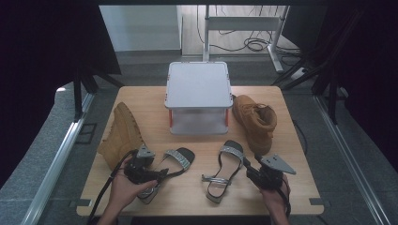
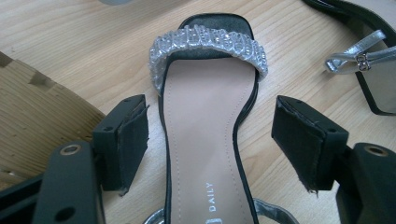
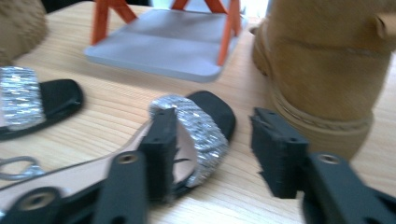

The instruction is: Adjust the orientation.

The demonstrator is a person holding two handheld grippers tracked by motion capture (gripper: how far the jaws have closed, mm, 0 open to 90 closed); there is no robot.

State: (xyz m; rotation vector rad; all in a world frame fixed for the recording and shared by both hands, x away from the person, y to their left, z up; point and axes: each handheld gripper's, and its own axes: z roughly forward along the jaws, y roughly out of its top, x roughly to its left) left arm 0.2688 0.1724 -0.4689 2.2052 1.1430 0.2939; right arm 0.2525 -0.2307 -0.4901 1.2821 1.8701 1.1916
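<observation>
I held my left gripper [image 1: 162,175] low over the near left part of the wooden table [image 1: 197,199]; its jaws stood spread wide, one on each side of the left sandal [image 1: 170,168] without touching it, as the left gripper view made plain. That sandal [image 2: 205,140] lay flat with its beige insole up and its silver beaded strap [image 2: 208,44] across the toe end; the word DAILY was printed on the insole near the bottom of that view. My left hand [image 1: 123,187] was wrapped round the tool's body.

My right gripper [image 1: 248,169] sat at the near right of the table, held in my right hand [image 1: 277,194], with its grey three-cornered plate [image 1: 277,164] on top; its jaws were also apart, pinching nothing. In the right gripper view (somewhat blurred) the jaws stood by the toe of the right sandal [image 3: 196,128], one jaw in front of its silver strap, the other off to the side over bare wood.

The right sandal [image 1: 225,171] lay just beside the left one, toes pointing away from me; a tan boot [image 1: 256,121] stood upright behind it, and another tan boot [image 1: 121,136] lay on its side at the far left, sole showing. A small grey two-level shelf with orange legs [image 1: 198,96] stood between the boots at the back of the table.
</observation>
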